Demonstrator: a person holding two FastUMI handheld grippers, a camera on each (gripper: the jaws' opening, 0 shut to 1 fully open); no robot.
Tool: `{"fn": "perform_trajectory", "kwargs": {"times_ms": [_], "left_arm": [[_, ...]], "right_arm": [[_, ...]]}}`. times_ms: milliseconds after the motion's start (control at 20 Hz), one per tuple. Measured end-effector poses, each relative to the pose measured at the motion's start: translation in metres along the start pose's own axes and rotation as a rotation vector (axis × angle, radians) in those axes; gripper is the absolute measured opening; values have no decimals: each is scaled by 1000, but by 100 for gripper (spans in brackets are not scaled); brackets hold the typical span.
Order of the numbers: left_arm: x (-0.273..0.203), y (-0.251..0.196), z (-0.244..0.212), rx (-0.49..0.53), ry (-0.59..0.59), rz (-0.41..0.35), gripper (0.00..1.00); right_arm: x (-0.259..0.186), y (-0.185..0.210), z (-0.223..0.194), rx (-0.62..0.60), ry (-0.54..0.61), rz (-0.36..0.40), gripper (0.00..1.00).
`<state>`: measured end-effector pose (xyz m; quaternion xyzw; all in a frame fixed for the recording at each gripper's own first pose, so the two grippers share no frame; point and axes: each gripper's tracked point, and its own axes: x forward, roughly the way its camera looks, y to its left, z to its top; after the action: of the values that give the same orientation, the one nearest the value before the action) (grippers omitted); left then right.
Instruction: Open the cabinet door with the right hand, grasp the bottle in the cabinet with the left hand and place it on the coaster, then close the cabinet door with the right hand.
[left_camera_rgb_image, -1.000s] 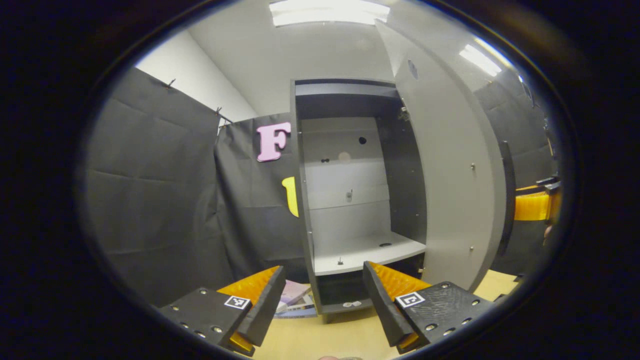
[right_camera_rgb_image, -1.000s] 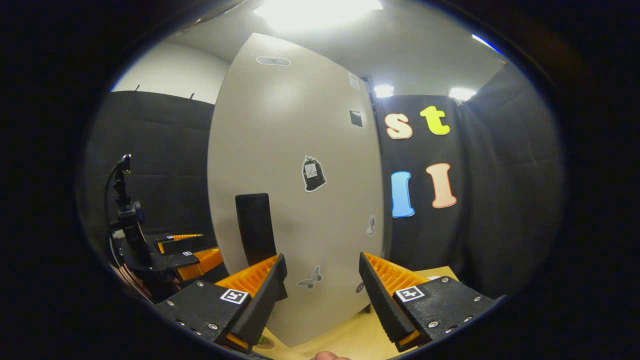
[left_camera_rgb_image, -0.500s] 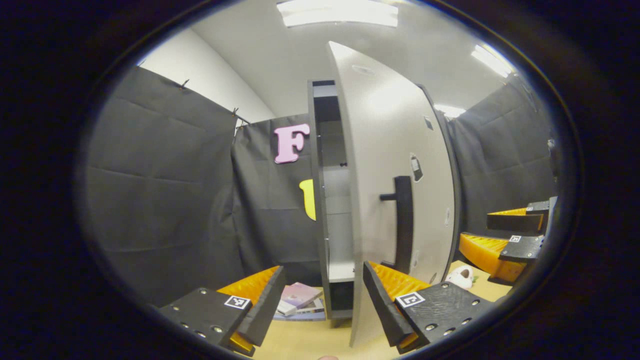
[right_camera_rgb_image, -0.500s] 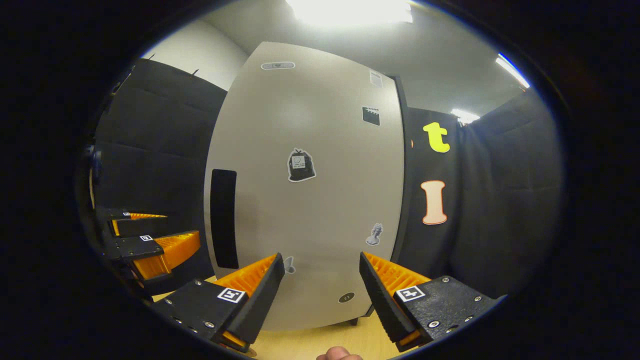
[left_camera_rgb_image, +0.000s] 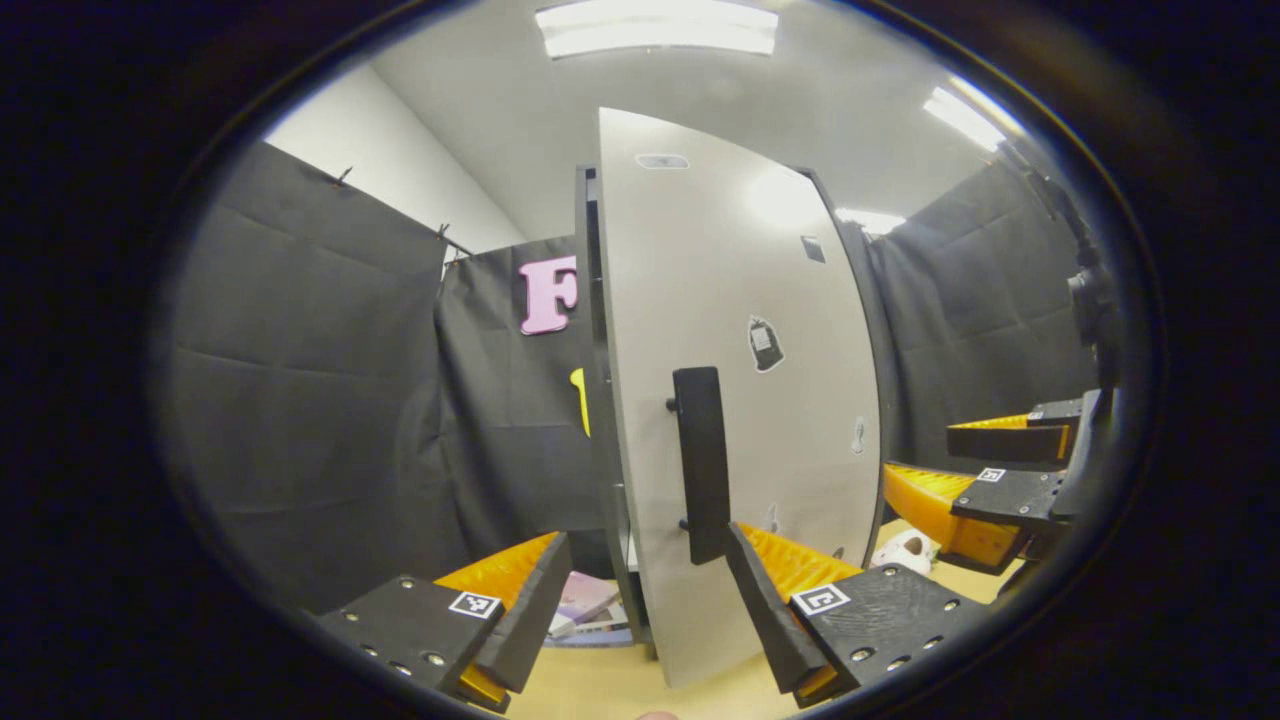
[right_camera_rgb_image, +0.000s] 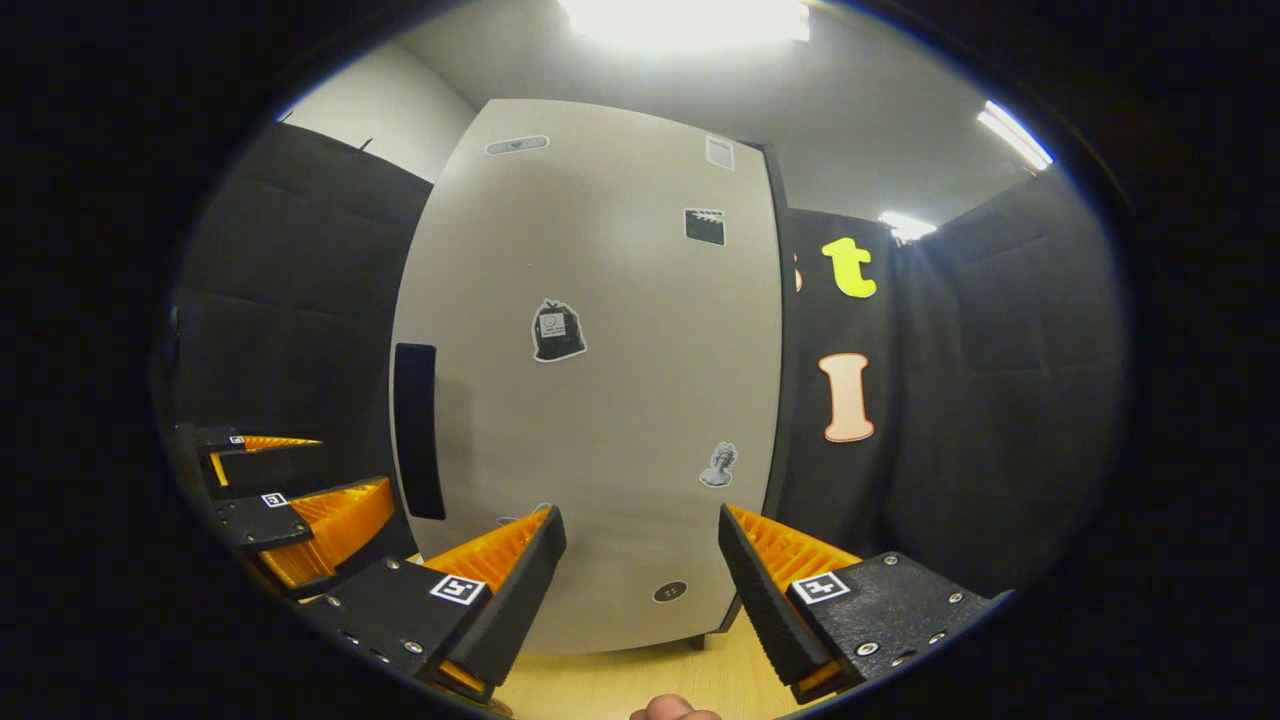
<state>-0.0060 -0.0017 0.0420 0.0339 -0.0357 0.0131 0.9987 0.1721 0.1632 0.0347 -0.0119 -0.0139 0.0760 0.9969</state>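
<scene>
The grey cabinet door (left_camera_rgb_image: 740, 400) with a dark vertical handle (left_camera_rgb_image: 700, 460) stands almost shut, leaving a narrow gap along its handle edge. It hides the cabinet's inside. My left gripper (left_camera_rgb_image: 645, 590) is open and holds nothing, a little in front of the door's lower part. My right gripper (left_camera_rgb_image: 925, 455) hovers open off the door's right side. In the right gripper view the door (right_camera_rgb_image: 600, 400) faces me flat, its handle (right_camera_rgb_image: 418, 430) at the left. There my right gripper (right_camera_rgb_image: 640, 580) is open and close to the door's lower face, and the left gripper (right_camera_rgb_image: 350, 465) hangs open at the left.
Some books (left_camera_rgb_image: 585, 605) lie on the wooden table (left_camera_rgb_image: 610, 690) left of the cabinet's foot. A small white object (left_camera_rgb_image: 905, 550) sits on the table to the right of the door. Black cloth walls close in on both sides. A thumb (right_camera_rgb_image: 670, 710) shows at the bottom edge.
The door has swung from wide open to almost shut, covering the empty shelves. The right gripper has followed the door round. Both grippers have stayed open.
</scene>
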Motion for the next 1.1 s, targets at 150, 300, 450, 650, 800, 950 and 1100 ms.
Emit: {"fn": "perform_trajectory", "kwargs": {"times_ms": [150, 300, 450, 650, 800, 950, 1100], "left_arm": [[1, -6, 5, -3, -11, -10, 89], [4, -12, 7, 4, -19, -11, 89], [9, -17, 4, -10, -13, -13, 89], [14, -23, 13, 3, -30, -22, 89], [15, -29, 13, 7, -36, -30, 89], [17, -41, 10, 5, -20, -60, 89], [17, -41, 16, 4, -39, -57, 89]], "right_arm": [[-1, -4, 0, -5, 9, -15, 95], [3, -6, 1, -7, 1, -23, 95], [4, -20, 0, 20, 6, -75, 95], [8, -34, -5, 68, 22, -123, 95], [9, -42, -14, 72, 49, -153, 95], [9, -51, -19, 91, 63, -180, 95], [5, -57, -15, 90, 53, -213, 96]]}}
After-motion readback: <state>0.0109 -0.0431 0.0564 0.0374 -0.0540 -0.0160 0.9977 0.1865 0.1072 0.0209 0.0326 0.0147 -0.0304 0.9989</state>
